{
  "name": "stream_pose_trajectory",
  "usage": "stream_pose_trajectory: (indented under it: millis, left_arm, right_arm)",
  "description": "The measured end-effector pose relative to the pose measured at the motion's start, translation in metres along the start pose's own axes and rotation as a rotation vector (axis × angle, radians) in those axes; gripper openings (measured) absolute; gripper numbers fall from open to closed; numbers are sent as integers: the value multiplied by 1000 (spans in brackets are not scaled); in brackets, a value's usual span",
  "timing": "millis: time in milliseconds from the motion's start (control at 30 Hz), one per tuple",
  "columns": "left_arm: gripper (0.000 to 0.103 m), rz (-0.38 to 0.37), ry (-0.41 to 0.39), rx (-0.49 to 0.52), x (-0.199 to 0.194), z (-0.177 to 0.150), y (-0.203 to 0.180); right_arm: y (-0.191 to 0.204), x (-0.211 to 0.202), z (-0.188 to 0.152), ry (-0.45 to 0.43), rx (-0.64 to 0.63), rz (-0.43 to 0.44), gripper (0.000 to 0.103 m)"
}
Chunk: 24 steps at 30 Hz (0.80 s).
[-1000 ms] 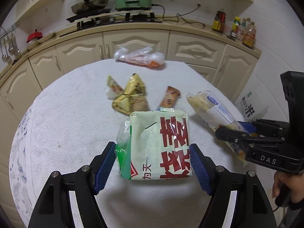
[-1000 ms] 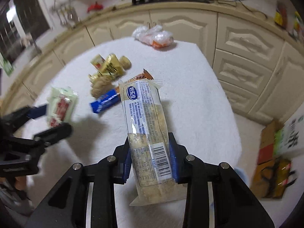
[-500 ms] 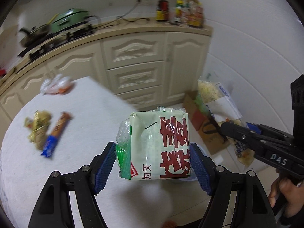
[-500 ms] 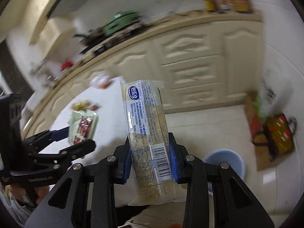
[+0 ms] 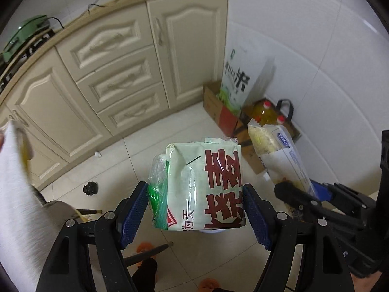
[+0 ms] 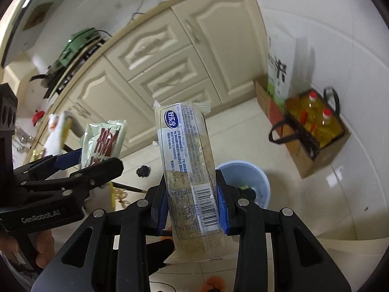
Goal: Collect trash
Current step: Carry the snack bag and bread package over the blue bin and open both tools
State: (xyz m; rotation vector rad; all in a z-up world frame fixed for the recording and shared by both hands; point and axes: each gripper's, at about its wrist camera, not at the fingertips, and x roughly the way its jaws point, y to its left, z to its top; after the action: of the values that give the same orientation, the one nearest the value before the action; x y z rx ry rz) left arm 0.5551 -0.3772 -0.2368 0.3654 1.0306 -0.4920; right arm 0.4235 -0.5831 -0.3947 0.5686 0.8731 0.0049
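Left wrist view. My left tool (image 5: 195, 209) is clamped on a pale green packet (image 5: 204, 185), centre of frame: crinkled glossy film, roughly square, big dark-red characters on the face, a clear-and-green plastic layer bulging at its left edge. The ribbed blue pads (image 5: 135, 213) press both sides. At right of frame my right tool (image 5: 313, 194) pinches a long clear wrapper (image 5: 279, 153), pale crumbly contents showing through, blue oval logo near the top. Behind, upper half: cream cabinets (image 5: 126, 73) with carved panel doors and drawers, over glossy white floor tiles (image 5: 116, 165). Upper right of centre, an open cardboard box (image 5: 218, 112) against the wall with a tall white printed sack (image 5: 239, 77) standing in it. Left edge: blurred corner of the white cloth-covered surface (image 5: 14, 194).

Right wrist view. My right tool (image 6: 192, 206) grips the long clear wrapper (image 6: 189, 165) by its lower part, barcode panel between the blue pads; it stands nearly upright, crimped seal on top. Just behind it, lower right of centre, a round pale-blue plastic bin (image 6: 252, 177) sits on the floor, rim partly hidden by the wrapper. Left of frame, my left tool (image 6: 85, 160) holds the green packet (image 6: 102, 143) edge-on. Right of frame, yellow oil bottles (image 6: 316, 119) with red caps in a strapped carton.
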Motion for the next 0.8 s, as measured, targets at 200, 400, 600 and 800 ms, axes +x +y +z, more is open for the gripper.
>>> stream_pose_trajectory:
  millis: [200, 400, 600, 800]
  left_arm:
    - [86, 4, 16, -19, 52, 35, 2]
    - [88, 55, 27, -36, 73, 31, 13]
    - [88, 96, 2, -65, 66, 27, 9]
    - [88, 94, -34, -94, 39, 19, 9]
  right_arm:
    - [-32, 40, -7, 43, 66, 12, 33]
    - [-48, 71, -14, 85, 111, 29, 33]
    - [-46, 92, -13, 97, 113, 19, 34]
    - [-29, 90, -1, 66, 90, 4, 51]
